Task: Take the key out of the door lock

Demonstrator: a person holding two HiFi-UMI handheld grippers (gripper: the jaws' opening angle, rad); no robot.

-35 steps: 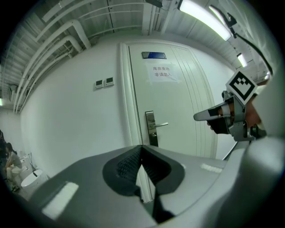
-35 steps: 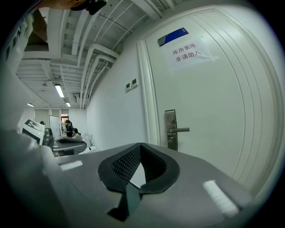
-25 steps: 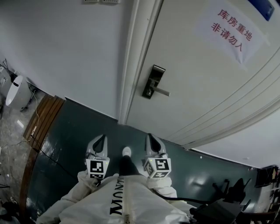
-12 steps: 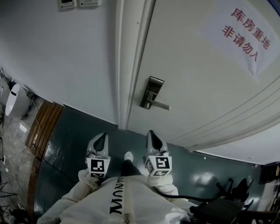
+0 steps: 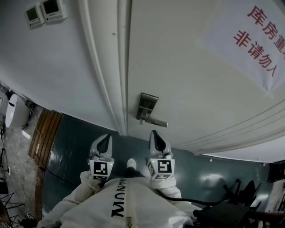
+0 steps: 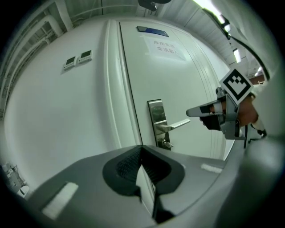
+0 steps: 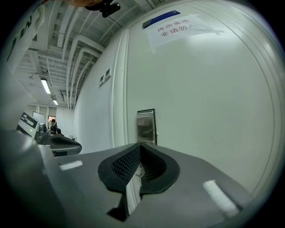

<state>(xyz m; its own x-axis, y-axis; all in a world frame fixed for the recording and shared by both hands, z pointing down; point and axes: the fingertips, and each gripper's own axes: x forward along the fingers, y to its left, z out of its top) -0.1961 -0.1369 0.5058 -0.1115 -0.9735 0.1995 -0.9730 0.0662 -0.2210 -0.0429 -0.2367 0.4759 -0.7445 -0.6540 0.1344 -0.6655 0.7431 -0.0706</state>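
- Left tool [image 5: 103, 141] and right tool [image 5: 156, 137]: both pressed together, empty.
- Key [image 6: 166, 144] sits under the lever handle [image 6: 178, 124]; likely small, stiff, slippery metal, so pinch its protruding head.

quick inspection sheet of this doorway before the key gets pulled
surface: dark floor at the foot of the white door.
job's things: lock plate with lever; small metal piece under the lever, likely the key.
clutter: dark gear at lower right.
grippers: left hand-held gripper and right hand-held gripper both shut, empty, short of the lock plate.
cables: dark cable near the right sleeve.
surroundings: red-print sign on the door; wall panels; white unit at left.
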